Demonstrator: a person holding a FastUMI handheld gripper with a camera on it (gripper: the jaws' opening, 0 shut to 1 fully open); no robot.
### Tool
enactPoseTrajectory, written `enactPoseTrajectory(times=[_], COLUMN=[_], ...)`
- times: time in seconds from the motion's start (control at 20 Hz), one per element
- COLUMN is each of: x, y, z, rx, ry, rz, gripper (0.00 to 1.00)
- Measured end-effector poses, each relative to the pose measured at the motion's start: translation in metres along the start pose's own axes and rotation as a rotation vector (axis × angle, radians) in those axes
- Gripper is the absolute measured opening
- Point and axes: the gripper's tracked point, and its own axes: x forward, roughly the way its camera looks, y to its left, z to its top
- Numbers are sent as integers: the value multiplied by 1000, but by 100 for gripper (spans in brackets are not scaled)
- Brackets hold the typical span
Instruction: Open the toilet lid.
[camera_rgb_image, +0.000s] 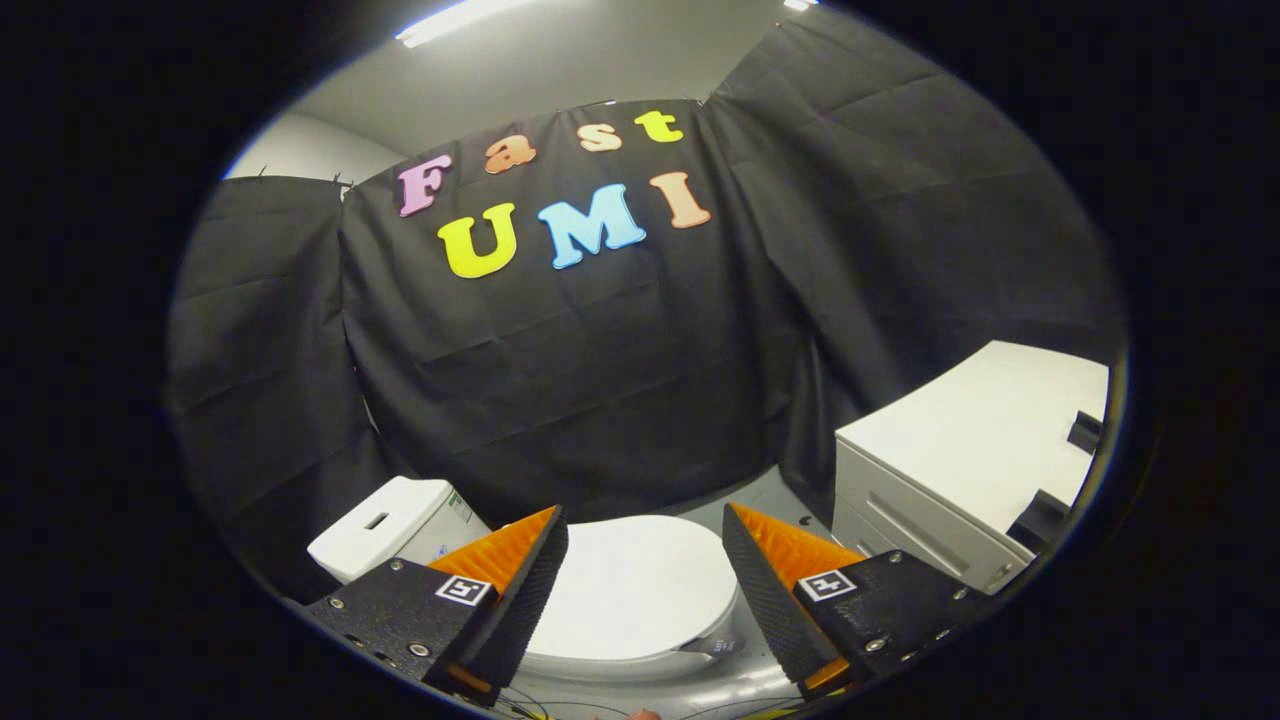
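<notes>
my gripper (645, 525) has its fingers spread wide apart, nothing between them but air. the toilet lid (632, 590) sits down flat on the bowl, seen in the gap between the fingers and a bit beyond and below them, so the task isn't started yet as i read it. the tank (395, 535) is off past the left finger, and a white cabinet (965, 460) stands near the toilet on the right-finger side.

what worries me from here:
- the lid's edge is a thin smooth rim; the near rim (610, 665) is low in view. if i come in too high i'll just push down on the lid top and slide off.
- if i try to pinch the rim and catch the seat with it, both come up together, which is wrong for the task.
- smooth plastic, so i expect a weak pinch to slip partway up and let the lid drop back.
- swinging it up too hard could knock the lid against the tank.
- the right finger passes on the cabinet side, so a wide arc could clip the cabinet.
- i can't tell exactly which way the hinge lies from this angle, probably the tank side, so lifting from the wrong rim is possible.
</notes>
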Motion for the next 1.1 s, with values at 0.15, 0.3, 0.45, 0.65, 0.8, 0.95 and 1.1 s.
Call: enactPoseTrajectory(times=[0.15,0.3,0.45,0.65,0.8,0.95,1.1], x=[3,5,9,17,18,18,15], y=[-14,-32,-38,-50,-65,-80,-92], z=[-43,-87,-107,-145,-163,-178,-189], rx=[118,178,243,305,330,400,487], ry=[73,161,195,269,307,334,331], rz=[-13,-59,-78,-109,-146,-176,-194], gripper=[96,96,96,96,96,95,95])
